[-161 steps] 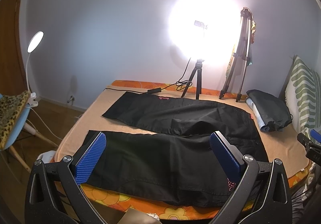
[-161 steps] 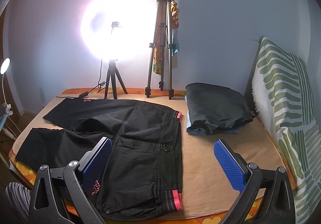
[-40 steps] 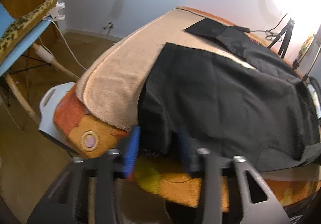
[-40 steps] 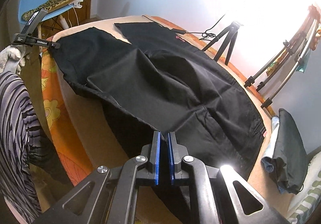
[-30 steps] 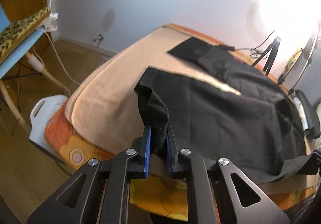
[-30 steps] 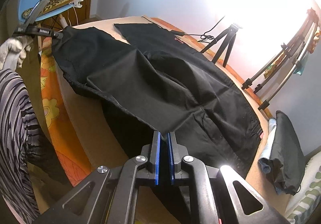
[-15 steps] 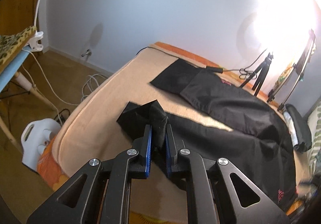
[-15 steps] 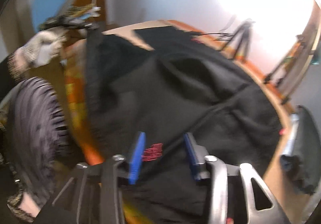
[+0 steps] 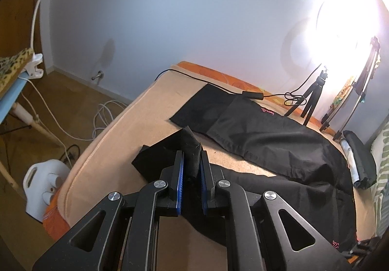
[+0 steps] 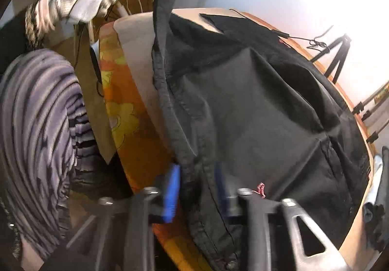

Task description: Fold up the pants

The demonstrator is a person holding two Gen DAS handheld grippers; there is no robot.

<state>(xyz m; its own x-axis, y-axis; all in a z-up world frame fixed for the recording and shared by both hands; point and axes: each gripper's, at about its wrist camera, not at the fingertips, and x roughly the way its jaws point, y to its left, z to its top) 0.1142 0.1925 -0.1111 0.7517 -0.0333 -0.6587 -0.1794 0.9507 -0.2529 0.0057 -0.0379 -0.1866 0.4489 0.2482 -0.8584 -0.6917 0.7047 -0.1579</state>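
Small pink lettering sits on the black pants [image 9: 279,139] (far leg, near the bed's back edge), too small to read.

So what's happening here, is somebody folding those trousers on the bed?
Yes. A person with tongs in each hand is working on black pants spread on a bed. The left tongs are shut on the hem of the near leg, lifted off the bed. The right tongs have just been closing around the near side seam close to the waist. The far leg lies flat; no fold is laid down yet.
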